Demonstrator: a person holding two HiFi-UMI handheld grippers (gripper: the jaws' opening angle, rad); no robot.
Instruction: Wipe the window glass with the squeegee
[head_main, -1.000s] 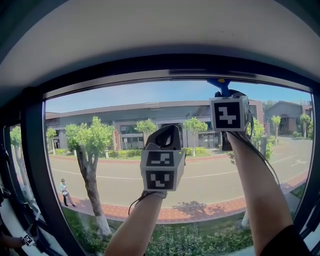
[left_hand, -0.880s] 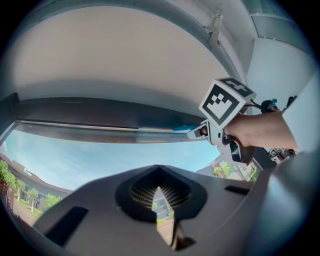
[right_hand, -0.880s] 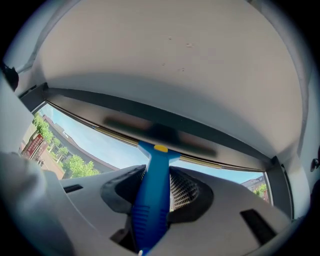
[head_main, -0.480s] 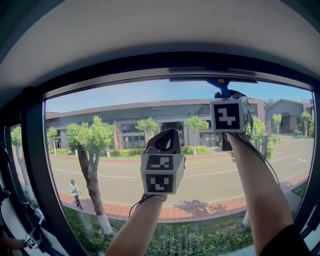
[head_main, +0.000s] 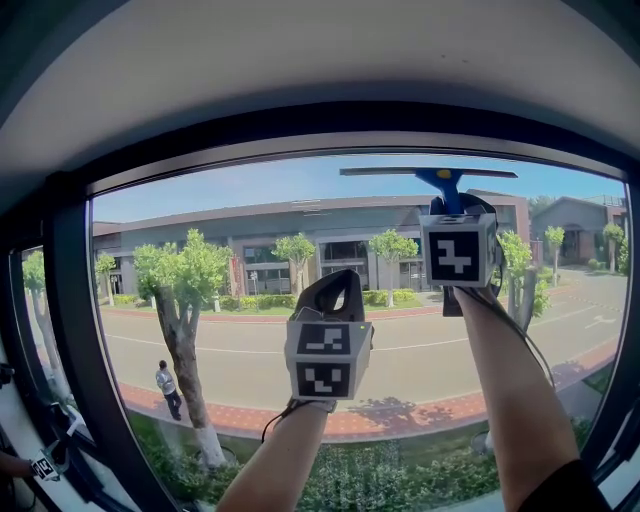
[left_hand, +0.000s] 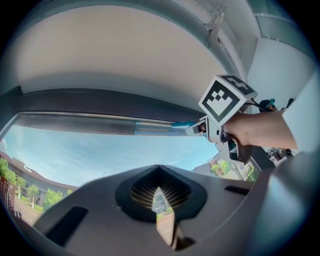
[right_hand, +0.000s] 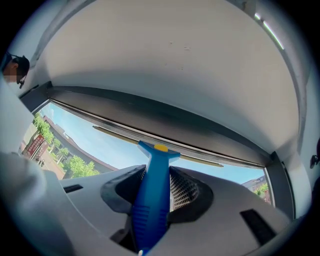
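The squeegee (head_main: 430, 173) has a blue handle (right_hand: 154, 200) and a long thin blade (right_hand: 150, 141). In the head view its blade lies level on the window glass (head_main: 230, 200), a little below the dark top frame (head_main: 300, 125). My right gripper (head_main: 447, 203) is raised at the upper right and is shut on the handle, also seen in the right gripper view (right_hand: 159, 176). My left gripper (head_main: 335, 288) hangs lower, near the middle of the pane, shut with nothing in it (left_hand: 159, 197). In the left gripper view the blade (left_hand: 150, 128) sits along the frame, left of the right gripper (left_hand: 220, 117).
A dark vertical frame post (head_main: 70, 330) bounds the pane on the left, and another frame edge (head_main: 625, 330) runs down the right. A white ceiling (head_main: 300, 50) curves overhead. Outside are trees, a road, buildings and a walking person (head_main: 168, 388).
The right gripper has drawn the squeegee down a little, so its blade now shows below the top frame. The left gripper has sunk slightly. The person outside has walked right.
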